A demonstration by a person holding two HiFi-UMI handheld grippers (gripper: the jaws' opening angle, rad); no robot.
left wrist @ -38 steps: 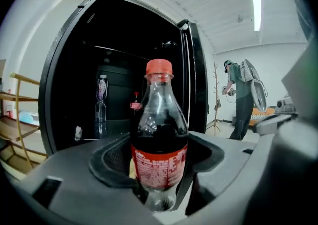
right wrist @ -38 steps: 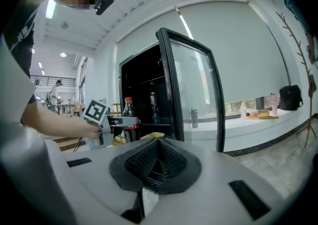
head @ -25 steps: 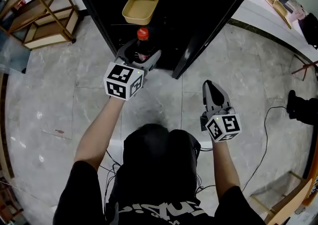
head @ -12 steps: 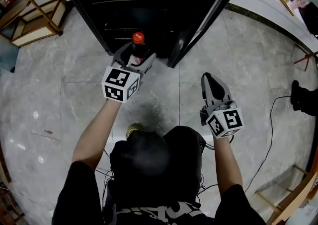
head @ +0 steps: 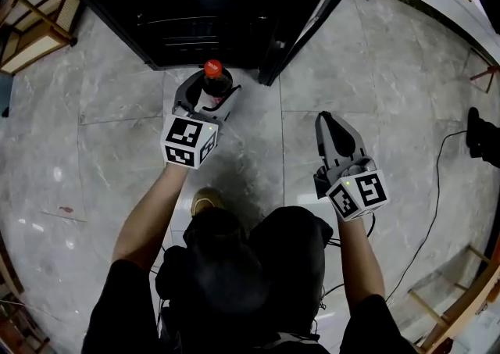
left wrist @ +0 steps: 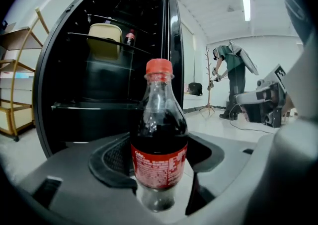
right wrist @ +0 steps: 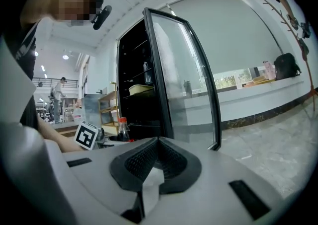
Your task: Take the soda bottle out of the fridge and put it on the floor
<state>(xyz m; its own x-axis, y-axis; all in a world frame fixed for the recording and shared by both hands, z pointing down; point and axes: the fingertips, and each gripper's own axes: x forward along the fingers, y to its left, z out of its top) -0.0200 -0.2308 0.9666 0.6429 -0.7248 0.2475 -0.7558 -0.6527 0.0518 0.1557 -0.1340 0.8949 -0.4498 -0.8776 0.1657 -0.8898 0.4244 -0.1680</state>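
Observation:
The soda bottle has a red cap, dark cola and a red label. It stands upright between the pads of my left gripper, which is shut on its body. It hangs over the grey floor just in front of the open black fridge. In the left gripper view the bottle fills the middle, clasped by my left gripper. My right gripper is shut on nothing, out over the floor right of the fridge door. The right gripper view shows that gripper with its jaws together.
Inside the fridge sit a yellow tray and another small bottle on a shelf. A wooden rack stands at the upper left. A black cable runs over the floor at right. A person stands far off.
My left gripper has drawn the bottle out of the fridge and back over the floor. The fridge has slid toward the top of the head view. The right gripper has barely moved.

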